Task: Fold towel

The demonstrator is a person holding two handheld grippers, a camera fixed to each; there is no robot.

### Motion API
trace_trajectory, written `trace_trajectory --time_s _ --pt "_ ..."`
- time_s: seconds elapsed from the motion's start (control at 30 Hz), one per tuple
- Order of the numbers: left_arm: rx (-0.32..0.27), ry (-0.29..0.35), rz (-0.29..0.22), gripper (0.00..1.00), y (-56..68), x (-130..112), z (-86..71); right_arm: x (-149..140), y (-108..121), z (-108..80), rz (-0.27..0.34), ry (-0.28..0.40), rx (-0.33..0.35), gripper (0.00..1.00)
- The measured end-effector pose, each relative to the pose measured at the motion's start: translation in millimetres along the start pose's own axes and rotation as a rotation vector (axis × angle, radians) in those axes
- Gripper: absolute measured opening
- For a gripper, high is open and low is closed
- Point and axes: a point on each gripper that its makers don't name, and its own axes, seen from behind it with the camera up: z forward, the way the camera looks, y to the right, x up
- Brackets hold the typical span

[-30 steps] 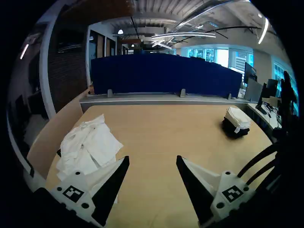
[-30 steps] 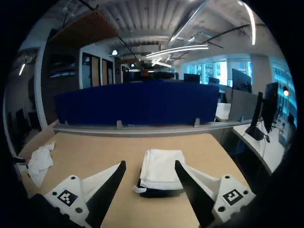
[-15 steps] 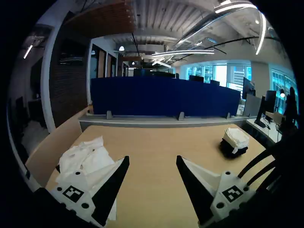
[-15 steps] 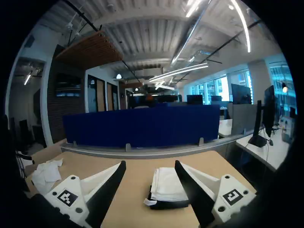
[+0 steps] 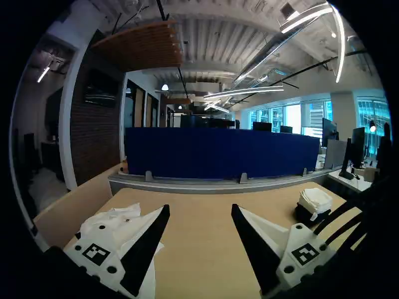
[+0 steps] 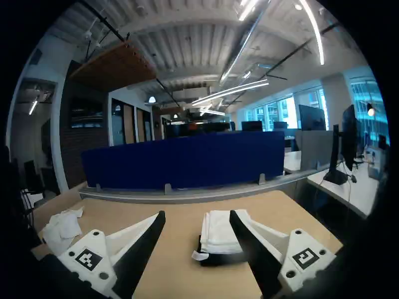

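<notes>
One crumpled white towel (image 5: 113, 223) on smooth tabletop (image 5: 199, 212).

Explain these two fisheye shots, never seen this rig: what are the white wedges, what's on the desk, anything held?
No robot: a person carries a two-finger gripper in each hand, with a fisheye camera on each looking forward along its fingers. The white wedges are those fingers. In the left gripper view, the left gripper is open and empty; a crumpled white towel lies on the wooden table behind one finger. In the right gripper view, the right gripper is open and empty too, pointing at a stack of folded white towels on something dark. A blue divider runs along the table's far edge.
</notes>
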Motion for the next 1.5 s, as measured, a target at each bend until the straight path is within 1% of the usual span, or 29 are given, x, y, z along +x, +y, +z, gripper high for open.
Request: trace_trajectory --time_s 0.1,0.2,0.3,0.4,0.6,0.7,0.77,0.93,1.07,1.2,1.3,1.5 --pt "0.008 0.014 0.000 0.92 -1.3 -1 -0.8 -3 -5 -3.5 -0.005 -0.016 0.009 1.00" --pt "0.010 0.021 -0.013 0.92 -2.4 -4 -2.1 -1 -8 -8.1 -0.008 -0.014 0.018 1.00" --pt "0.012 0.025 -0.023 0.92 -3.9 -7 -3.3 -1 -9 -12.4 -0.007 -0.017 0.018 1.00" --pt "0.014 0.030 -0.022 0.92 -4.1 -12 -3.7 -1 -10 -17.5 -0.009 -0.025 0.020 1.00" --pt "0.010 0.049 -0.015 0.92 3.7 -27 -1.0 -10 -11 -26.1 -0.031 -0.048 0.020 1.00" --pt "0.010 0.066 -0.014 0.92 7.6 -35 1.3 -14 -9 -27.2 -0.047 -0.064 0.014 1.00" --pt "0.014 0.078 -0.013 0.91 7.6 -40 3.3 -16 -5 -26.6 -0.060 -0.067 0.003 1.00" --pt "0.024 0.102 -0.015 0.91 3.7 -57 8.2 -21 7 -20.7 -0.099 -0.078 -0.034 1.00" --pt "0.036 0.113 -0.011 0.91 -1.2 -75 13.3 -27 11 -13.1 -0.105 -0.076 -0.051 1.00" --pt "0.040 0.120 -0.006 0.92 -2.2 -96 21.1 -33 12 -2.6 -0.096 -0.077 -0.061 1.00" --pt "0.039 0.131 -0.001 0.92 -1.6 -108 26.9 -37 8 5.3 -0.094 -0.064 -0.059 1.00" --pt "0.048 0.132 -0.001 0.92 -1.9 -136 38.5 -47 2 20.4 -0.109 -0.063 -0.046 1.00"
